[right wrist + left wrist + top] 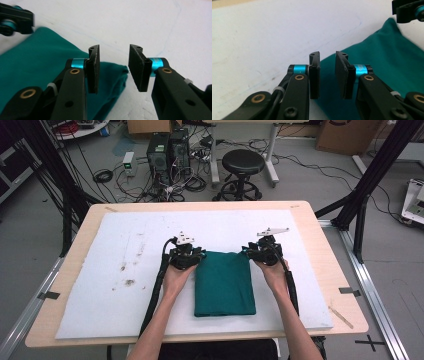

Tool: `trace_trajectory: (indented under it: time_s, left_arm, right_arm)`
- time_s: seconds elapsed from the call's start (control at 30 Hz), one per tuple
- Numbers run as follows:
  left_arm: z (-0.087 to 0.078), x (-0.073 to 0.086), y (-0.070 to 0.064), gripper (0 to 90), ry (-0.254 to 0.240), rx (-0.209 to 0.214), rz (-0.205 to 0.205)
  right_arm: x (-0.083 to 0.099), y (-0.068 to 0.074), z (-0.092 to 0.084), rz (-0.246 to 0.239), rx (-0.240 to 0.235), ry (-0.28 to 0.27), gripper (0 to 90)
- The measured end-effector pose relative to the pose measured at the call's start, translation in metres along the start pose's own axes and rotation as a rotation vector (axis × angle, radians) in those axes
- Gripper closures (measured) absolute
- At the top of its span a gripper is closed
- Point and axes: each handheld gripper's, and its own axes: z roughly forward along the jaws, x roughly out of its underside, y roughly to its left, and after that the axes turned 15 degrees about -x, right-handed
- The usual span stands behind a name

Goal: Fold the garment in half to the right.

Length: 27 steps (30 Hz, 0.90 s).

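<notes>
folded green cloth flat mid-desk on white foam sheet | left hand-held gripper jaws apart at far-left corner | right hand-held gripper jaws apart at far-right corner, gripping nothing

- A light wooden table stands on a grey floor, topped by a white foam sheet with a few dark smudges
- Beyond the table's far edge, a black round stool sits on a ringed base
- Left of the stool, two black computer towers stand amid tangled cables
- Behind the stool, white desk legs rise
- Black frame struts slant at the table's right, others at its left
- A cardboard box rests far right of the stool
</notes>
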Motion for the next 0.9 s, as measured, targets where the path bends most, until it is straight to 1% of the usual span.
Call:
trace_trajectory:
  time_s: [0.03,0.07,0.13,0.17,0.2,0.27,0.33,0.37,0.43,0.5,0.53,0.57,0.63,0.67,0.7,0.73,0.77,0.83,0.87,0.9]
  left_arm:
    - [0.002,0.001,0.000,73.8,0.011,0.000,-0.001]
    - [0.004,0.002,0.000,73.7,0.017,-0.004,-0.002]
    - [0.004,0.002,0.000,73.4,0.019,-0.017,0.004]
    - [0.004,0.002,-0.001,73.0,0.020,-0.028,0.015]
    - [0.004,0.002,-0.001,72.6,0.024,-0.035,0.024]
    - [0.003,0.003,-0.001,70.8,0.030,-0.049,0.027]
    - [0.001,0.002,0.001,68.0,0.036,-0.061,0.026]
    - [-0.002,0.002,0.002,66.2,0.033,-0.054,0.031]
    - [-0.011,0.002,0.003,65.3,0.008,-0.028,0.033]
    - [-0.024,0.003,0.003,64.9,-0.026,0.004,0.044]
    - [-0.030,0.004,0.002,64.6,-0.044,0.025,0.049]
    - [-0.036,0.004,0.000,63.9,-0.047,0.049,0.065]
    - [-0.046,0.008,-0.005,63.5,-0.057,0.084,0.100]
    - [-0.051,0.011,-0.008,63.5,-0.062,0.101,0.109]
    - [-0.055,0.014,-0.011,63.6,-0.068,0.119,0.124]
    - [-0.058,0.017,-0.014,63.8,-0.071,0.128,0.131]
    - [-0.061,0.020,-0.016,63.9,-0.068,0.139,0.132]
    - [-0.064,0.025,-0.019,64.2,-0.063,0.164,0.131]
    - [-0.064,0.027,-0.020,64.5,-0.058,0.164,0.134]
    - [-0.063,0.029,-0.021,64.5,-0.050,0.163,0.137]
  right_arm:
    - [0.002,-0.003,0.005,0.004,0.025,0.032,63.8]
    - [0.004,-0.007,0.009,0.019,0.027,0.052,64.1]
    - [0.007,-0.016,0.015,0.056,0.022,0.070,64.4]
    - [0.008,-0.018,0.017,0.069,0.020,0.072,64.8]
    - [0.009,-0.020,0.018,0.068,0.018,0.072,65.7]
    - [0.010,-0.020,0.020,0.067,0.036,0.080,66.7]
    - [0.010,-0.021,0.020,0.077,0.036,0.078,66.7]
    - [0.010,-0.021,0.020,0.076,0.043,0.078,65.9]
    - [0.009,-0.019,0.015,0.082,0.066,0.074,61.7]
    - [0.009,-0.015,0.006,0.085,0.082,0.035,59.4]
    - [0.009,-0.010,0.000,0.075,0.104,0.016,58.7]
    - [0.009,-0.005,-0.006,0.061,0.119,-0.009,57.5]
    - [0.011,0.006,-0.018,0.040,0.114,-0.050,56.5]
    - [0.012,0.012,-0.023,0.021,0.099,-0.065,56.6]
    - [0.015,0.018,-0.027,0.012,0.056,-0.076,56.7]
    - [0.018,0.024,-0.030,0.002,0.001,-0.074,57.7]
    - [0.022,0.032,-0.031,-0.015,-0.035,-0.065,59.4]
    - [0.033,0.046,-0.029,-0.053,-0.100,-0.025,61.4]
    - [0.038,0.051,-0.026,-0.068,-0.122,-0.005,61.8]
    - [0.043,0.054,-0.023,-0.072,-0.140,0.017,62.2]
